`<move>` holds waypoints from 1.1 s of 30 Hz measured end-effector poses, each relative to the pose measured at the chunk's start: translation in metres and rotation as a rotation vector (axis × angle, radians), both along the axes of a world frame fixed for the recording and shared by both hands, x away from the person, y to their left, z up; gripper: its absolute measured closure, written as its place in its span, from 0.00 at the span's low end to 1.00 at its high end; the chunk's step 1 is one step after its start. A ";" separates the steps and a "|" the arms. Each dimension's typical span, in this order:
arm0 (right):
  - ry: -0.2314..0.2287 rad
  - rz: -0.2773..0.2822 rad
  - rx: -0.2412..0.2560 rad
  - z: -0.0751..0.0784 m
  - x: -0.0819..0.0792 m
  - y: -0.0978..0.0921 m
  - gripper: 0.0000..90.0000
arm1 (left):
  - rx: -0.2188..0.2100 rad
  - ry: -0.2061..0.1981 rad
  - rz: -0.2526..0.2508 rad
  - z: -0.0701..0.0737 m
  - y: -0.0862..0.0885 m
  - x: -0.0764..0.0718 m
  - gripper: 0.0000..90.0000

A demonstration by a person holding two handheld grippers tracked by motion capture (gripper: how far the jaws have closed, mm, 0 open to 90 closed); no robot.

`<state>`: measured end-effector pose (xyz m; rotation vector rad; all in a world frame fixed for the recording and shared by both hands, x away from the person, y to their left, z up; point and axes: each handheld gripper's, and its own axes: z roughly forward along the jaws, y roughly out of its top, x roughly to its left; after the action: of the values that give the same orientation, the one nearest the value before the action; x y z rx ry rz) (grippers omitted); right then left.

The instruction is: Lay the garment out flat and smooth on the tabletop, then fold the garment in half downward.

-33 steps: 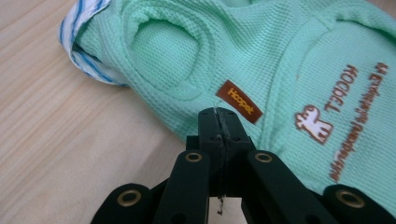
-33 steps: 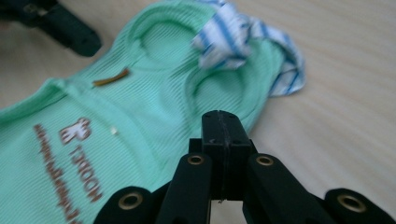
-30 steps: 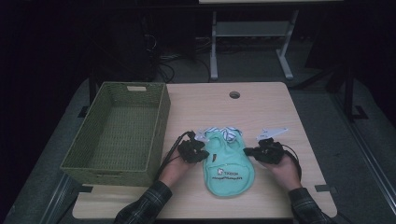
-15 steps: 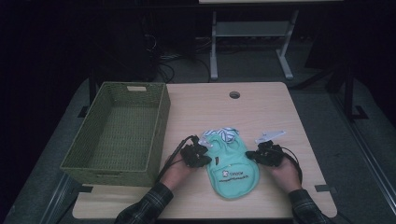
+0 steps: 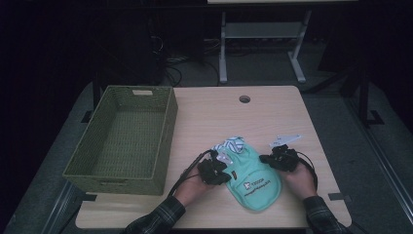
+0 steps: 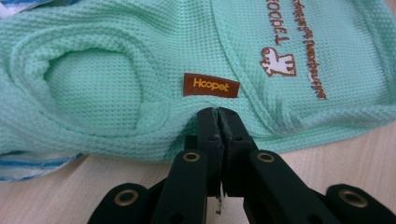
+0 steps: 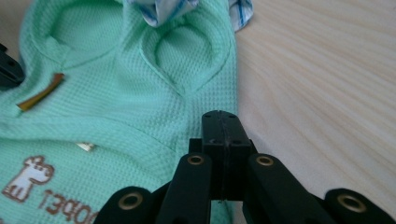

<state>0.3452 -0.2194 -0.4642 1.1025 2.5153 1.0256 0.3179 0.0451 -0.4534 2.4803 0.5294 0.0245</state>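
Left gripper (image 5: 214, 169): low centre of the high view, hand beneath it; jaws pressed together on the garment's (image 5: 255, 180) left edge.
Right gripper (image 5: 280, 158): lower right, hand behind it; jaws closed, pinching the garment's right edge.
Garment: mint green, flat on the table (image 5: 219, 117), between both grippers.
Basket (image 5: 165, 126): left of frame, well apart.
Room: dark, metal stand (image 5: 223, 48) at the top.

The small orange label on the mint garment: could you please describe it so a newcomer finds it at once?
On the wooden table, right of the woven green basket, lies a mint-green waffle-knit garment. The small orange woven label sits beside its armhole, above the left gripper, and reads Hoopet, unlike the brown embroidered print.
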 end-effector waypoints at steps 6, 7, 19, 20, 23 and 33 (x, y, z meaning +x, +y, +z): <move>-0.009 0.026 0.041 0.006 -0.006 0.006 1.00 | -0.034 0.011 0.023 0.003 0.003 0.004 0.96; -0.013 0.038 0.047 0.005 -0.006 0.009 1.00 | -0.033 0.013 0.023 0.004 0.004 0.004 0.96; 0.013 0.141 0.061 0.001 -0.015 0.039 1.00 | -0.085 -0.028 0.131 0.028 0.023 0.036 0.74; 0.015 0.145 0.060 0.000 -0.015 0.040 1.00 | -0.096 -0.031 0.150 0.030 0.025 0.040 0.73; 0.019 0.154 0.048 -0.002 -0.015 0.044 1.00 | -0.108 -0.044 0.179 0.034 0.027 0.050 0.71; 0.026 0.158 0.046 -0.005 -0.015 0.045 1.00 | -0.098 -0.049 0.226 0.025 0.022 0.089 0.60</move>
<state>0.3304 -0.1744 -0.4691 0.9467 2.6482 1.1207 0.4065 0.0675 -0.4284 2.3075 0.7689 0.1456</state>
